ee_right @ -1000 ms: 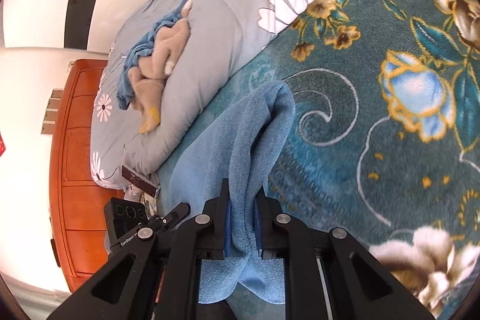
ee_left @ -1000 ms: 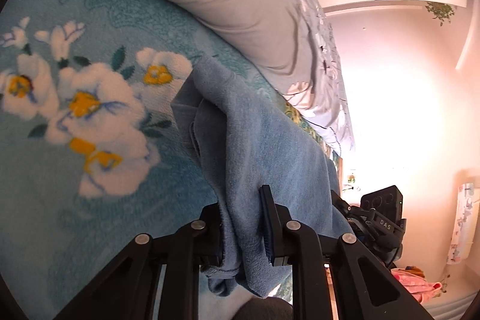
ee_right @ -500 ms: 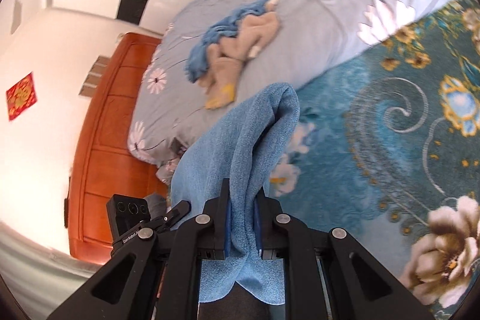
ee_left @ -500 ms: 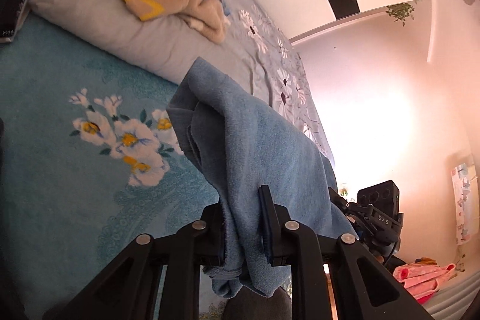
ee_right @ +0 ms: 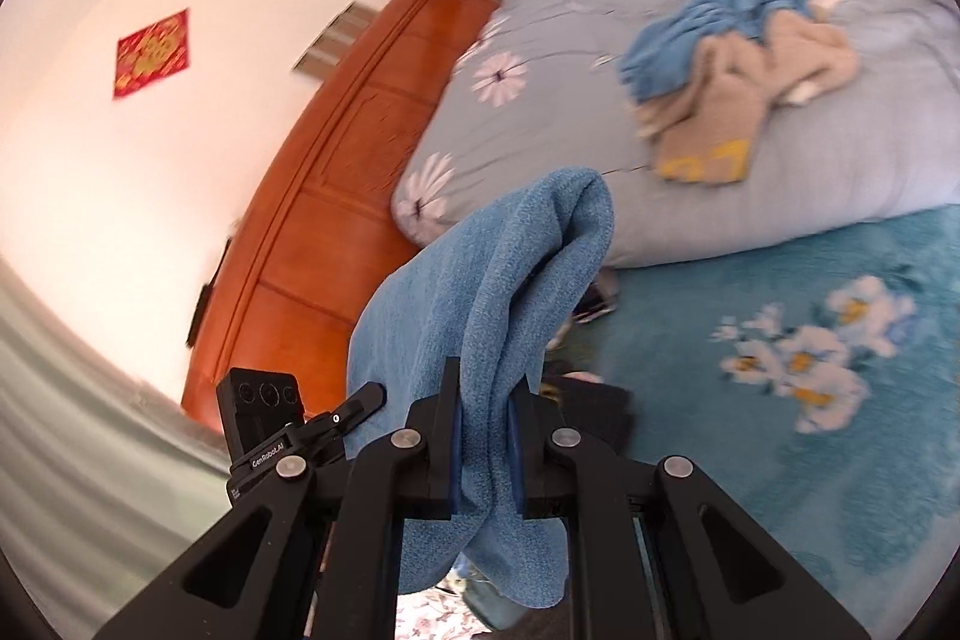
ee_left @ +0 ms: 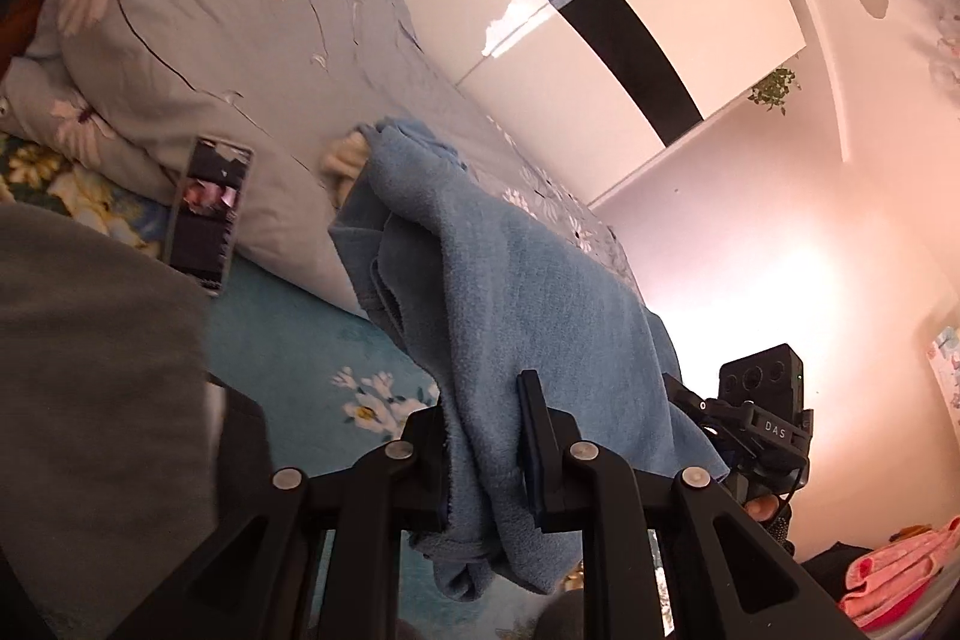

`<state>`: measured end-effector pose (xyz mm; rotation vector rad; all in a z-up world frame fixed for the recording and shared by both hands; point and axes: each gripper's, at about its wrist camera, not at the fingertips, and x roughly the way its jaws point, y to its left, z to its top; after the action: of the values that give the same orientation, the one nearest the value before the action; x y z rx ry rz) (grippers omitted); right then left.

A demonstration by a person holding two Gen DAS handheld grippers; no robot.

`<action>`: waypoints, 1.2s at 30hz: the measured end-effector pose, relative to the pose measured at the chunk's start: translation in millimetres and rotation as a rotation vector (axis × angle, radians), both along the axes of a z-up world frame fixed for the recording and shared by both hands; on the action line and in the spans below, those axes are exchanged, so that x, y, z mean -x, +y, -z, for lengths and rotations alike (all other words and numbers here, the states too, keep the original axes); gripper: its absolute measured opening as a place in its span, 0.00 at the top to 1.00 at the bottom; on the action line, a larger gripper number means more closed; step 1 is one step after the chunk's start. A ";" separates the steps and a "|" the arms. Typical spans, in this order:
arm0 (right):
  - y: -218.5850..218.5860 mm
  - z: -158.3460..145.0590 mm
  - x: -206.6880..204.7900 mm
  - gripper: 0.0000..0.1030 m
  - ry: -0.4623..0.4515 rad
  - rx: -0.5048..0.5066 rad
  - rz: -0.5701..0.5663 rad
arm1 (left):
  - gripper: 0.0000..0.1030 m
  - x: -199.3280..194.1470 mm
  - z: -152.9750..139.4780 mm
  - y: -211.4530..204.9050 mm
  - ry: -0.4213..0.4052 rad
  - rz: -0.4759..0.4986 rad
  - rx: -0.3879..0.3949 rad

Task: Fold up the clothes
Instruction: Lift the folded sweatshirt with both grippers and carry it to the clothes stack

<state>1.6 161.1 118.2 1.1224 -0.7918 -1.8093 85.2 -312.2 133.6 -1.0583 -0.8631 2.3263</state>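
Blue terry-cloth garment (ee_left: 528, 292) hangs off the teal floral blanket (ee_right: 810, 460), pinched by both my tools: left gripper (ee_left: 486, 448) and right gripper (ee_right: 483, 445) clamped on cloth. Step: lift/spread. Next: lay flat, fold w/ edges aligned.

Blue towel (ee_left: 528, 292), grey daisy-print duvet (ee_right: 600, 112), teal floral blanket (ee_right: 780, 460), orange-brown headboard (ee_right: 336, 196).
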 end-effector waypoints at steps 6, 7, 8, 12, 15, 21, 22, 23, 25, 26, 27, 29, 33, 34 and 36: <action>-117.2 5.4 -2.4 0.88 -0.018 0.018 -0.159 | 0.81 -25.5 -3.9 -103.5 -0.019 -0.128 0.113; -134.9 8.6 -4.4 0.88 -0.025 0.022 -0.180 | 0.81 -30.2 -1.3 -119.2 -0.026 -0.148 0.124; -152.1 12.1 -6.6 0.88 -0.032 0.027 -0.200 | 0.81 -34.9 1.8 -134.2 -0.034 -0.167 0.134; -210.7 32.2 -19.9 0.88 -0.062 0.009 -0.273 | 0.81 -49.0 19.2 -184.0 -0.071 -0.234 0.145; -242.9 48.7 -29.0 0.88 -0.085 -0.015 -0.304 | 0.81 -54.3 33.2 -211.0 -0.091 -0.266 0.143; -270.3 81.2 -33.7 0.88 -0.123 -0.052 -0.294 | 0.82 -59.3 65.1 -237.7 -0.129 -0.304 0.067; -270.0 86.0 -32.4 0.88 -0.126 -0.063 -0.288 | 0.81 -60.0 71.3 -241.0 -0.135 -0.308 0.051; -268.9 91.3 -30.6 0.88 -0.136 -0.068 -0.283 | 0.81 -60.5 77.5 -242.9 -0.140 -0.312 0.037; -268.0 99.8 -27.2 0.88 -0.158 -0.083 -0.271 | 0.80 -58.4 89.1 -244.9 -0.154 -0.319 0.024; -266.0 103.5 -25.8 0.88 -0.166 -0.088 -0.268 | 0.79 -57.3 94.1 -245.9 -0.159 -0.322 0.017; -265.0 107.0 -25.1 0.88 -0.172 -0.094 -0.267 | 0.78 -56.2 99.1 -246.8 -0.164 -0.325 0.010; -264.1 112.9 -23.9 0.88 -0.178 -0.112 -0.267 | 0.78 -55.7 104.1 -246.0 -0.165 -0.330 -0.001; -264.3 118.1 -19.6 0.88 -0.189 -0.126 -0.268 | 0.78 -56.1 103.2 -239.2 -0.166 -0.334 0.008; -264.1 118.7 -18.7 0.88 -0.193 -0.128 -0.268 | 0.78 -56.8 99.7 -236.8 -0.168 -0.332 0.019; -262.4 116.0 -18.8 0.86 -0.203 -0.123 -0.279 | 0.77 -59.6 91.0 -233.3 -0.168 -0.332 0.046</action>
<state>20.3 -101.3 2.2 1.4381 -0.6097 -1.5438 144.8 -545.5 42.6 -1.2231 -1.1287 2.5634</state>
